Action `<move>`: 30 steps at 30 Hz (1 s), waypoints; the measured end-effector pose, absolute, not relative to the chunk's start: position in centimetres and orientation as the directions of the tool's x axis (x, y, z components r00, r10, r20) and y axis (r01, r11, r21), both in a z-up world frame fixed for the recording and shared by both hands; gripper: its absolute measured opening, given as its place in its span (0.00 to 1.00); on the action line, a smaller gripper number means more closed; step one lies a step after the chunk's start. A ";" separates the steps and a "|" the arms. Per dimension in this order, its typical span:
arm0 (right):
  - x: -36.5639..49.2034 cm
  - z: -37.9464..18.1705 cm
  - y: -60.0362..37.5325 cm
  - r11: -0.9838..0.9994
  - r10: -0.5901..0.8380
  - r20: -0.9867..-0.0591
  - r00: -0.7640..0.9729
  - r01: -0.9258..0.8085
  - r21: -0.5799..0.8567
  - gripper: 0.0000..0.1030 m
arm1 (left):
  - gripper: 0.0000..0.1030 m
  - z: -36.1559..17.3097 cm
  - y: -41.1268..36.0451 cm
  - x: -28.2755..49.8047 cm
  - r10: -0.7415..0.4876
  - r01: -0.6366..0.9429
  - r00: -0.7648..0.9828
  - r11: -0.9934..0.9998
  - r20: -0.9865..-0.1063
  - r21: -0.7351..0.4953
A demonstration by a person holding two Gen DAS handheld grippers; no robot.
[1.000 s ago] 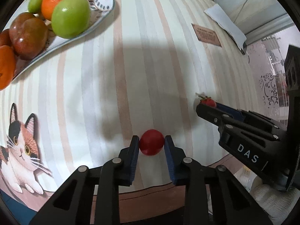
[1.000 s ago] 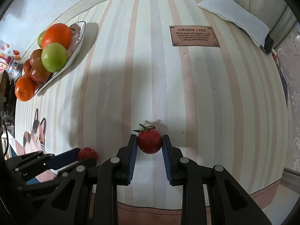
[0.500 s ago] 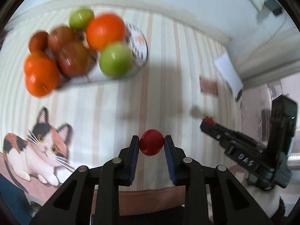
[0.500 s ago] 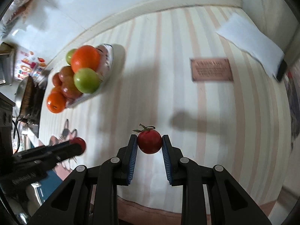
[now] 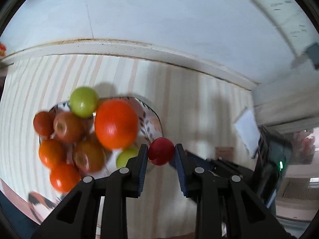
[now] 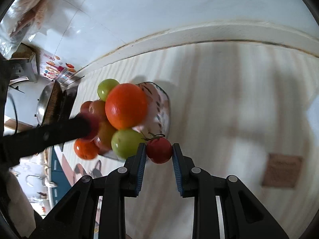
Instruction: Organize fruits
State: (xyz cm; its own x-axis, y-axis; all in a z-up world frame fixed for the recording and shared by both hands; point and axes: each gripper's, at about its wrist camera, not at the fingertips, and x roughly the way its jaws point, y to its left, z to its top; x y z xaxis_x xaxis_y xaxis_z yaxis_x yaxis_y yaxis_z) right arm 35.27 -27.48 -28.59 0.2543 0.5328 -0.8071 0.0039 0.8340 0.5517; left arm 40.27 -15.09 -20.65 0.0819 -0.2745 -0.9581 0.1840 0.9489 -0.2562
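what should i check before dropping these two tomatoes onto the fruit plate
1. Left gripper shut on the smooth red tomato: ok.
2. Right gripper shut on the stemmed tomato: ok.
3. Free spot on the plate: not ok, fruit is heaped; only the rim side looks bare.
4. Big orange sits stable on top: cannot tell.
5. Grippers clear of each other: cannot tell, the left crosses the pile in the right view.

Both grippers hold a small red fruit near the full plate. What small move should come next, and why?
Probably lower the left gripper and set its red fruit on the bare part of the plate, right of the big orange. The plate is heaped elsewhere. The right gripper, shut on the stemmed tomato, should wait.
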 end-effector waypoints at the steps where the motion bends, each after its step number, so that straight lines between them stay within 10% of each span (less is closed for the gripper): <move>1: 35.9 -29.1 -27.3 0.822 0.550 -0.799 0.242 0.009 0.569 0.28 | 0.24 -21.7 -15.5 41.6 -0.260 0.183 0.048 0.951 -0.964 -0.248; 7: 37.9 -32.0 -26.6 0.765 0.626 -0.762 0.167 0.061 0.642 0.31 | 0.25 -24.9 -17.0 43.7 -0.160 0.216 -0.040 0.962 -0.986 -0.165; 10: 37.7 -32.4 -27.2 0.757 0.633 -0.761 0.147 0.091 0.647 0.68 | 0.29 -25.2 -17.0 43.5 -0.159 0.208 -0.058 0.964 -0.986 -0.167; 14: 37.2 -31.9 -28.6 0.776 0.605 -0.783 0.147 0.112 0.621 0.80 | 0.75 -24.3 -16.6 43.5 -0.177 0.188 -0.024 0.966 -0.984 -0.178; 16: 37.0 -31.4 -29.3 0.795 0.578 -0.802 0.151 0.117 0.595 0.88 | 0.79 -23.4 -16.1 43.4 -0.182 0.173 0.008 0.969 -0.983 -0.178; 30: 33.8 -22.6 -26.7 0.968 0.250 -0.917 0.309 -0.071 0.240 0.94 | 0.85 -18.0 -7.8 34.7 -0.016 -0.056 0.273 0.998 -0.962 -0.033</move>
